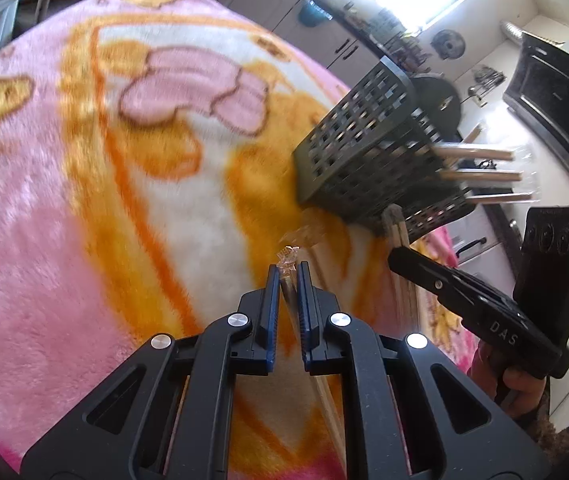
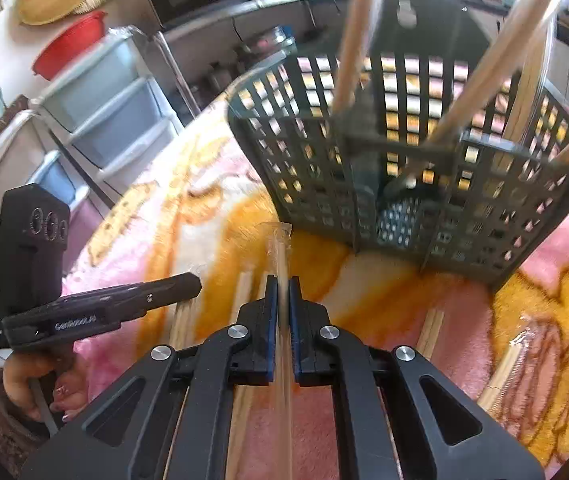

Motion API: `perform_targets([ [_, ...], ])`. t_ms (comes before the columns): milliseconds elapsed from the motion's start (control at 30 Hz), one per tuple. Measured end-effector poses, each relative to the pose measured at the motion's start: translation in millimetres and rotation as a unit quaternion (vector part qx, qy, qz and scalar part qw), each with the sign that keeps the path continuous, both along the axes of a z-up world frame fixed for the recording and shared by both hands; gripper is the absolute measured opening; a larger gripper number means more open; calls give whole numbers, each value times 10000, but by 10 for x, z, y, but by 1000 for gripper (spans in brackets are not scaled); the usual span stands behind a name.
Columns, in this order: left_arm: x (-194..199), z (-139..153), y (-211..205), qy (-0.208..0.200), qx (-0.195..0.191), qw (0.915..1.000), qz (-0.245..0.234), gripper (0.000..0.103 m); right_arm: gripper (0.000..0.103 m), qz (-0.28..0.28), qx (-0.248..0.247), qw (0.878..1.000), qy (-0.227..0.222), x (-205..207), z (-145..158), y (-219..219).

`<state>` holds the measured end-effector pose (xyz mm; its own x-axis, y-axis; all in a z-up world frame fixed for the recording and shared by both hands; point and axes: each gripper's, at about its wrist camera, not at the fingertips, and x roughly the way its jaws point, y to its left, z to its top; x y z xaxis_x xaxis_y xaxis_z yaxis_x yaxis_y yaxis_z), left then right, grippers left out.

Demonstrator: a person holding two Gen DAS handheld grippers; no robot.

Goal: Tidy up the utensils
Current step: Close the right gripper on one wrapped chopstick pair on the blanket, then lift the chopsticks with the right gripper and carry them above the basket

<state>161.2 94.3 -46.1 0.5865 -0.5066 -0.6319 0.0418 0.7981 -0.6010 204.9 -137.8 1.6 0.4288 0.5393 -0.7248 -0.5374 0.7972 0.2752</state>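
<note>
Left wrist view: both tongs pinching wrapped chopsticks above the pink blanket (image 1: 44, 264).

Left tongs (image 1: 287, 270) closed on a wrapped chopstick pair (image 1: 287, 284), crinkled wrapper tip poking past the pads, aimed toward 12 o'clock. Right tongs (image 2: 282, 280) clamped on another clear-wrapped chopstick pair (image 2: 280, 248), pointing at the black slotted caddy (image 2: 464, 208) at 1 o'clock. Caddy holding several chopsticks (image 2: 354, 40) upright. Loose pairs lying on the blanket near 4 o'clock (image 2: 430, 332). Left hand (image 2: 40, 380) gripping its handle at 8 o'clock.
</note>
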Motion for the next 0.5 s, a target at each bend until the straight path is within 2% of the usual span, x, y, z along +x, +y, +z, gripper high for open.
perform_targets([
  [233, -124, 418, -14, -595, -29, 9982, -35, 4, 6, 107, 155, 9986, -491, -185, 280, -98],
  [500, -224, 877, -154, -1237, 71, 9919, -287, 4, 6, 161, 375, 9942, -999, -391, 596, -144],
])
